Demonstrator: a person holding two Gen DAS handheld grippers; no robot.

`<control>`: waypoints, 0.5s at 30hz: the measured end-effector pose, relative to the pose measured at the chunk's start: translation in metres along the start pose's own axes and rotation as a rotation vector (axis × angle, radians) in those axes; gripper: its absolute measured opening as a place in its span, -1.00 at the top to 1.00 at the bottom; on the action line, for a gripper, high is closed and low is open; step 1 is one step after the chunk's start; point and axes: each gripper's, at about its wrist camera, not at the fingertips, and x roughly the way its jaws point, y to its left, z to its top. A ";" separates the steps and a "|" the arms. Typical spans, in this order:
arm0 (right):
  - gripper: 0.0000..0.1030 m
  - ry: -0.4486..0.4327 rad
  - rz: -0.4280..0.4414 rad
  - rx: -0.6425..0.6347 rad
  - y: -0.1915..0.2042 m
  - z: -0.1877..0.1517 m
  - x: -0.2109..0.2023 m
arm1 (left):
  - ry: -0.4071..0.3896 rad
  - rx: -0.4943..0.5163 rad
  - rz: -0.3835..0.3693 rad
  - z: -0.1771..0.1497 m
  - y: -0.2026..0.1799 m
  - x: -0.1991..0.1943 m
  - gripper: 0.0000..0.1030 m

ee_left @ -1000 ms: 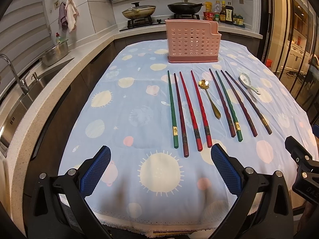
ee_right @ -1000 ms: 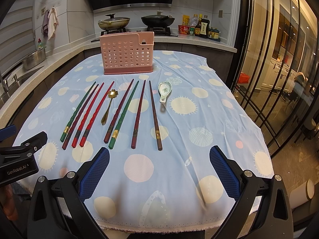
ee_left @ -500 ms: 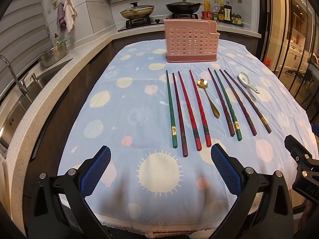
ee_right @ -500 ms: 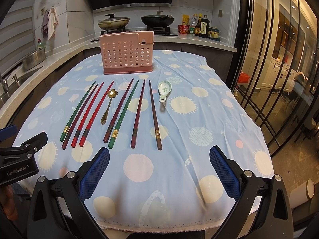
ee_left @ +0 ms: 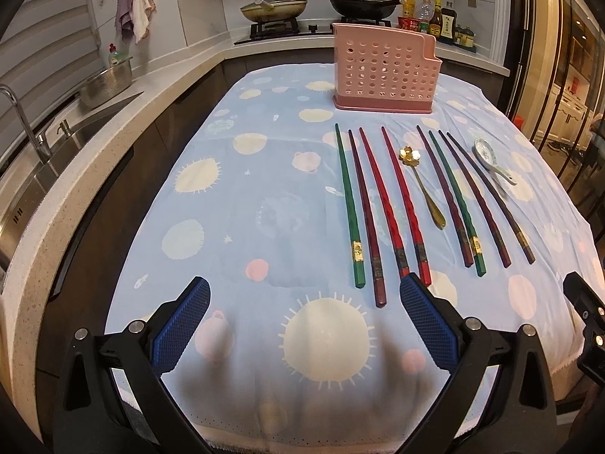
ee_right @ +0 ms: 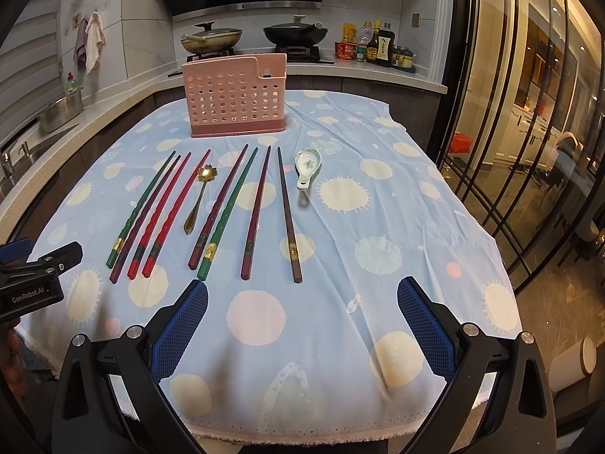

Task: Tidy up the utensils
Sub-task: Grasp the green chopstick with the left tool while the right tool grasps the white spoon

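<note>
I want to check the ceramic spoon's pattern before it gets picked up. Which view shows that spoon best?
The right wrist view: the ceramic spoon lies near the middle, bowl up, its green pattern legible. In the left wrist view the same spoon sits far right, smaller and stretched by the fisheye.

On the tablecloth [ee_right: 397, 227], chopsticks [ee_right: 257, 208] and two spoons [ee_right: 308, 168] lie in a row near the holder [ee_right: 236, 98] standing farther back.

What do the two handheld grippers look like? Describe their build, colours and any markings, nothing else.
Both match. The left gripper and right gripper each have two black angular plastic fingers with silver bolts at the joints. The pads are bright blue with a fine grid texture. The left gripper's body, seen from the right wrist camera, carries white "GenRobot.AI" lettering. No cables or sleeves show.
</note>
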 end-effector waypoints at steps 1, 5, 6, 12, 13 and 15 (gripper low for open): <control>-0.87 0.003 -0.001 0.000 0.000 0.002 0.002 | -0.003 0.002 0.002 0.001 0.001 0.002 -0.86; -0.87 0.013 -0.004 0.003 -0.002 0.003 0.005 | 0.001 0.008 0.014 0.007 0.004 0.015 -0.86; -0.87 0.016 -0.005 0.005 -0.002 0.004 0.006 | 0.009 0.004 0.014 0.009 0.006 0.019 -0.86; -0.87 0.030 -0.005 0.016 -0.004 0.008 0.013 | 0.026 0.025 0.006 0.013 0.002 0.039 -0.86; -0.87 0.032 -0.005 0.017 -0.004 0.009 0.014 | 0.027 0.034 0.004 0.013 0.000 0.042 -0.86; -0.87 0.037 -0.003 0.017 -0.003 0.010 0.017 | 0.034 0.043 0.001 0.014 -0.003 0.049 -0.82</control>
